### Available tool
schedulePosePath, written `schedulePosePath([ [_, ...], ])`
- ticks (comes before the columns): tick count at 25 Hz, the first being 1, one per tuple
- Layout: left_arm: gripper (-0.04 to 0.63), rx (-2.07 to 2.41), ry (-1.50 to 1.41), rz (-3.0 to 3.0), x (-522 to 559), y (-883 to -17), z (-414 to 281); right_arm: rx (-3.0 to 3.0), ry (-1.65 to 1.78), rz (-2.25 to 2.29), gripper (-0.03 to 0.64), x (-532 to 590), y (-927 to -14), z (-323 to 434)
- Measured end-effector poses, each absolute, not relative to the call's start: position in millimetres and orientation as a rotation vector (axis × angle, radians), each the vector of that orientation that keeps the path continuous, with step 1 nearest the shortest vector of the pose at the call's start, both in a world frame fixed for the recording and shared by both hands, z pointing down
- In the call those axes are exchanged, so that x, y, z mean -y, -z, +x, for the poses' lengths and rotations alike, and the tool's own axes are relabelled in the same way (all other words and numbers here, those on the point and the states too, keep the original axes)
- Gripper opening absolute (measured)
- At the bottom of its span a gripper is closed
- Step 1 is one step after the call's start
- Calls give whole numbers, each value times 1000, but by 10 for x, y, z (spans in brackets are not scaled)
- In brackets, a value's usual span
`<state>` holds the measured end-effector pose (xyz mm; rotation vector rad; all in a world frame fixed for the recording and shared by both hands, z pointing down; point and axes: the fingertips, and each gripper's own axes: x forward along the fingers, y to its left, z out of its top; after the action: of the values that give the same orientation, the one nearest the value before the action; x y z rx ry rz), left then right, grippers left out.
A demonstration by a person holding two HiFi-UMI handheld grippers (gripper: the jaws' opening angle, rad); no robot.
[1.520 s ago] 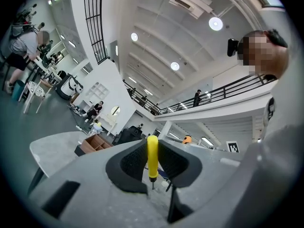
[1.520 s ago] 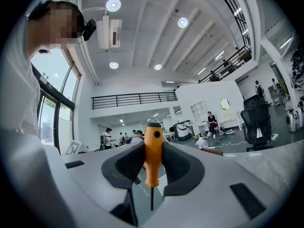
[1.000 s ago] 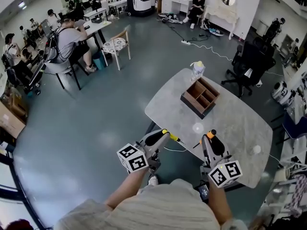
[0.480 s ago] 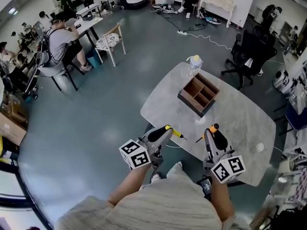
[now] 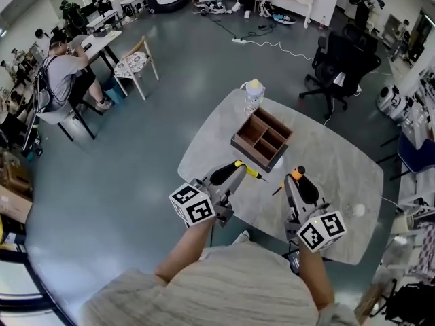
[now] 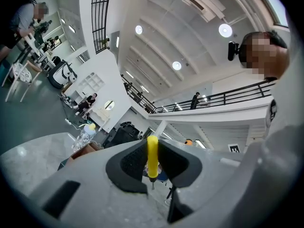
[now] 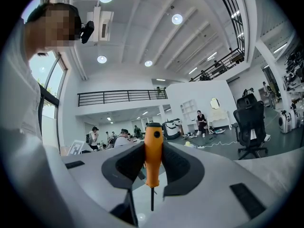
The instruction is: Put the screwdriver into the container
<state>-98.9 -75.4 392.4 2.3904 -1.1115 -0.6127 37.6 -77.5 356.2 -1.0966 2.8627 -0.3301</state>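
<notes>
A wooden container [image 5: 262, 138] with several compartments stands on the grey marble table [image 5: 340, 175]. My left gripper [image 5: 236, 167] is shut on a yellow-handled screwdriver [image 5: 249, 171], whose tip points toward the container's near corner. In the left gripper view the yellow handle [image 6: 152, 155] stands upright between the black pads, and the container [image 6: 80, 152] shows low at the left. My right gripper [image 5: 296, 179] is shut on an orange-handled screwdriver [image 5: 295, 174] over the table's near edge. In the right gripper view the orange handle [image 7: 153, 159] is clamped, its shaft pointing down.
A clear bottle with a yellow cap [image 5: 253, 94] stands at the table's far end behind the container. A small white object [image 5: 353, 210] lies near the table's right edge. A black office chair [image 5: 338, 63] stands beyond the table. People sit at desks far left.
The view has moved forward, so the table and container now lie closer below me and more to the left. Both grippers have kept their screwdrivers and reach further over the table's near edge.
</notes>
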Motion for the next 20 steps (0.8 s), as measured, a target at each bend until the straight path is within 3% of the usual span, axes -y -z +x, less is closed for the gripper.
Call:
schedulePosePath([
  [7,78,1076,581,2403,1162,-4051,-758,-2829,319,-1128,114,1144,-3579,497],
  [20,78,994,516,2408,1932,-4110,-969,-2744,352,-1312,114,1833,-3641,402],
])
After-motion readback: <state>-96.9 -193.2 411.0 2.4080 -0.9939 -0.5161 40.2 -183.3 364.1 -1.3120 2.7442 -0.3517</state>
